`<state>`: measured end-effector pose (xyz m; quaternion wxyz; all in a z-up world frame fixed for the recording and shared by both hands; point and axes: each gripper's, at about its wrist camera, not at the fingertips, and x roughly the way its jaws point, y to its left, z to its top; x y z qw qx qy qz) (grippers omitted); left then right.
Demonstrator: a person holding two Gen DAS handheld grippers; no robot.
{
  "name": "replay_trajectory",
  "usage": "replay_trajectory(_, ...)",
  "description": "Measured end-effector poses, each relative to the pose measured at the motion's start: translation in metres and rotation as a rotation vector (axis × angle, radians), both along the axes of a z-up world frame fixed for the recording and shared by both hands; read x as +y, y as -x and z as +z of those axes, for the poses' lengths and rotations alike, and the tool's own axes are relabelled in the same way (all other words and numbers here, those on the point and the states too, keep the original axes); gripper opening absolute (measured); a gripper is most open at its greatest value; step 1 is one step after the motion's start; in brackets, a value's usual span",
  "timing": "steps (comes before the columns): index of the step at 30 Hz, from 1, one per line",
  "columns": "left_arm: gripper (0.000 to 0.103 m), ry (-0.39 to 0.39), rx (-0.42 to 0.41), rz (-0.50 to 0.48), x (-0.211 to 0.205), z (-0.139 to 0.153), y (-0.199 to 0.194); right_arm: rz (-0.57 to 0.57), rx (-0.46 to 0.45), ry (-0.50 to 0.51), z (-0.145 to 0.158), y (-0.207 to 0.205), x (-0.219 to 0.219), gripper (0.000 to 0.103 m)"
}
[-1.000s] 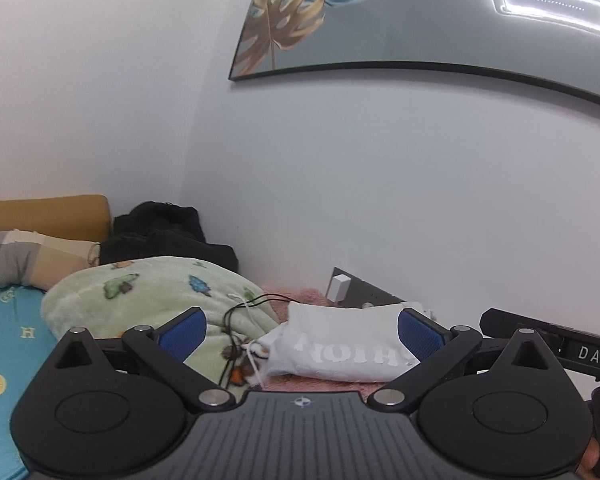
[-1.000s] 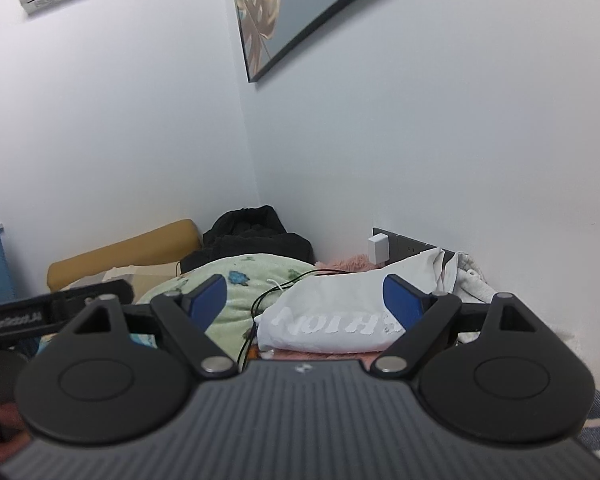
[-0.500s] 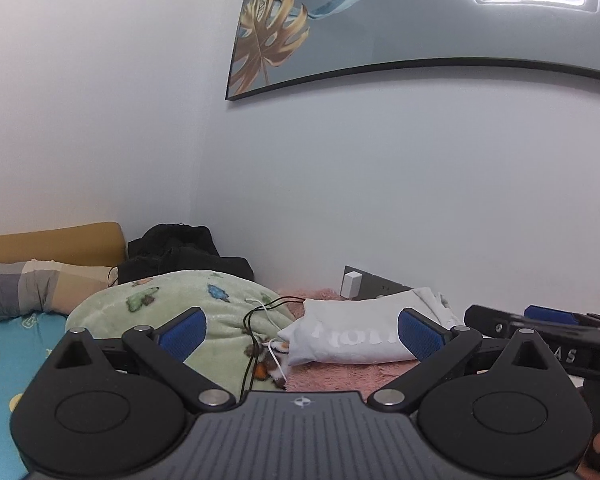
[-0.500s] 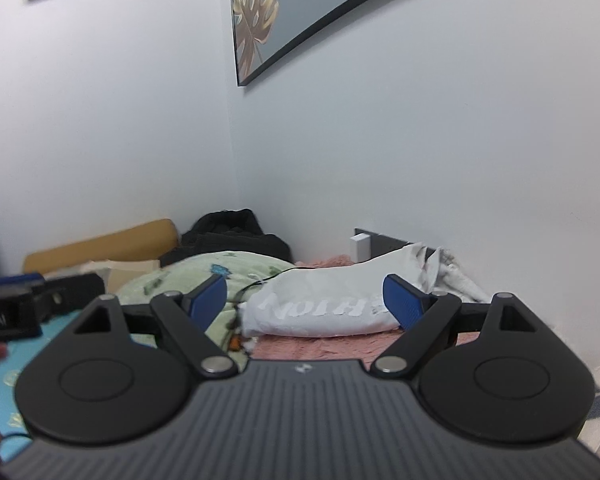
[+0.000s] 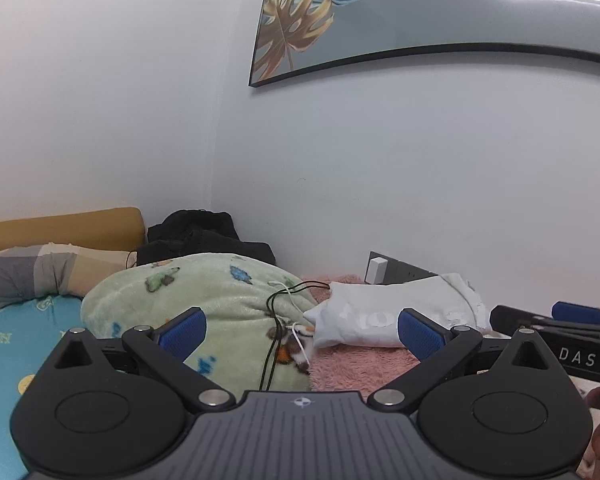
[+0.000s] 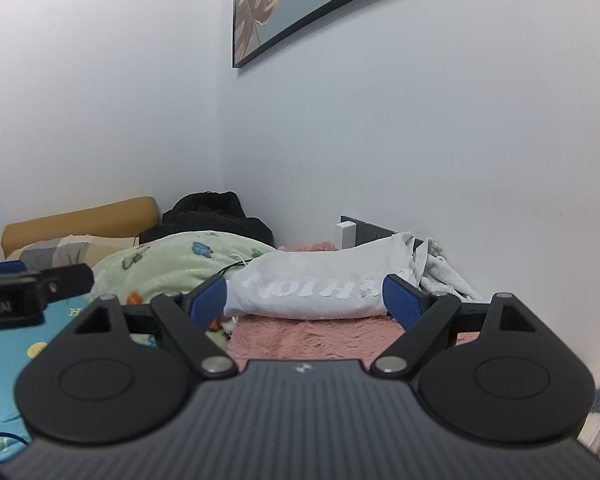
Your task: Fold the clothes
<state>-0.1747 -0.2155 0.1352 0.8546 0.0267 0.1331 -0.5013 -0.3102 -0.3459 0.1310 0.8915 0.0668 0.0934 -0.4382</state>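
Note:
A white garment with pale lettering (image 5: 384,316) lies bundled on a pink fluffy blanket (image 5: 360,364) against the wall; it also shows in the right wrist view (image 6: 316,288). My left gripper (image 5: 302,330) is open and empty, low over the bed, short of the garment. My right gripper (image 6: 306,300) is open and empty, also short of the garment, its jaws framing it. Each gripper shows at the edge of the other's view: the right one (image 5: 560,332) and the left one (image 6: 28,284).
A green patterned blanket (image 5: 204,300) with a black cable (image 5: 276,320) lies left of the garment. Behind it sit black clothes (image 5: 204,236), a checked pillow (image 5: 40,272) and a tan headboard cushion (image 5: 60,228). A white plug (image 5: 376,270) sits in a wall socket. A blue sheet (image 5: 12,356) covers the bed.
Both grippers have dropped lower and levelled toward the bed, so the white garment looks flatter and farther up. Both stay open and empty.

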Motion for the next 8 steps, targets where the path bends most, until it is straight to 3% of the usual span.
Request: replay_trajectory(8,0.103,0.003,0.010,0.002,0.0003,0.0015,0.0011,0.005,0.002,0.016,0.0064,-0.0001,0.0011,0.086)
